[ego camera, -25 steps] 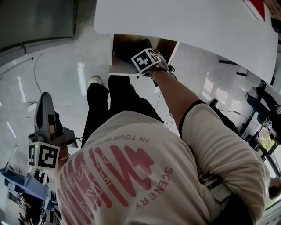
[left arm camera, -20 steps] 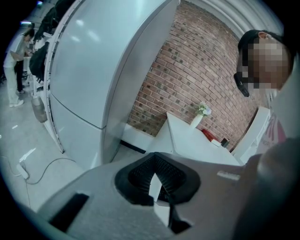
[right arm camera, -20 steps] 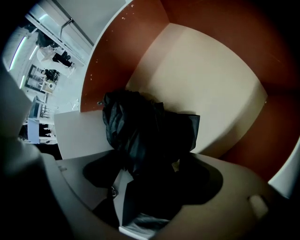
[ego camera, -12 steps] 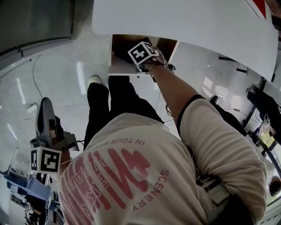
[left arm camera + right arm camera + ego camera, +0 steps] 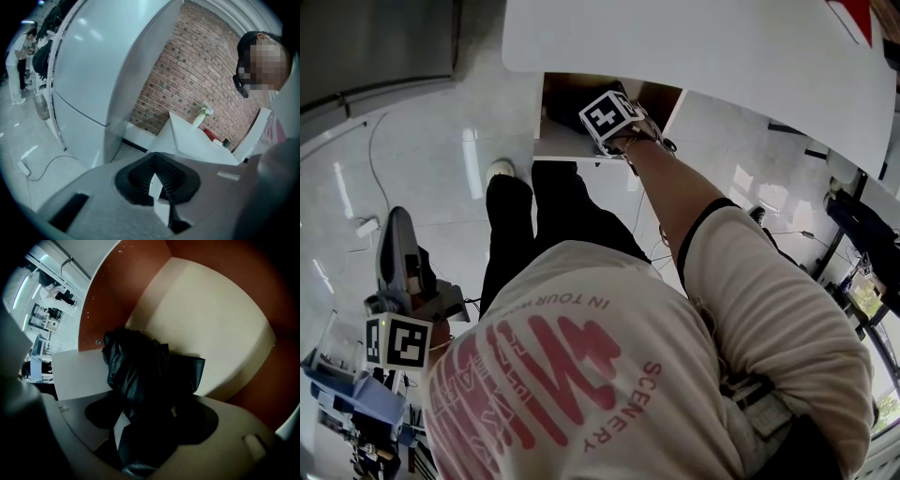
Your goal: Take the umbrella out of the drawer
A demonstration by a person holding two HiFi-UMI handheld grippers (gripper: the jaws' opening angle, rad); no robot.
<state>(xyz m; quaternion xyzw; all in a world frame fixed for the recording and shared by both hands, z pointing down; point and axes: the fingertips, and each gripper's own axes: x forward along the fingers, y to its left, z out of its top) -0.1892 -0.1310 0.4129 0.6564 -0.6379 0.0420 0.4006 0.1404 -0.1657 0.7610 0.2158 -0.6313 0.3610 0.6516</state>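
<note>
A folded black umbrella [image 5: 140,366] lies on the cream floor of the open drawer [image 5: 220,329], which has brown walls. My right gripper [image 5: 145,427] points steeply down into it. Its jaws stand wide on either side of the umbrella and have just been closing; I see no firm pinch. In the head view the drawer [image 5: 558,142] hangs open under the white table [image 5: 722,56], and the right gripper's marker cube [image 5: 609,117] hides the jaws. My left gripper [image 5: 397,220] hangs at the person's side with its jaws together [image 5: 158,180], holding nothing.
The person's legs and a white shoe [image 5: 500,171] stand right before the drawer. A power strip with a cable [image 5: 366,225] lies on the glossy floor at left. Blue clutter [image 5: 347,394] sits at the lower left. A brick wall [image 5: 197,75] shows in the left gripper view.
The right gripper's marker cube has tilted slightly over the drawer without shifting place. The left gripper has hardly moved.
</note>
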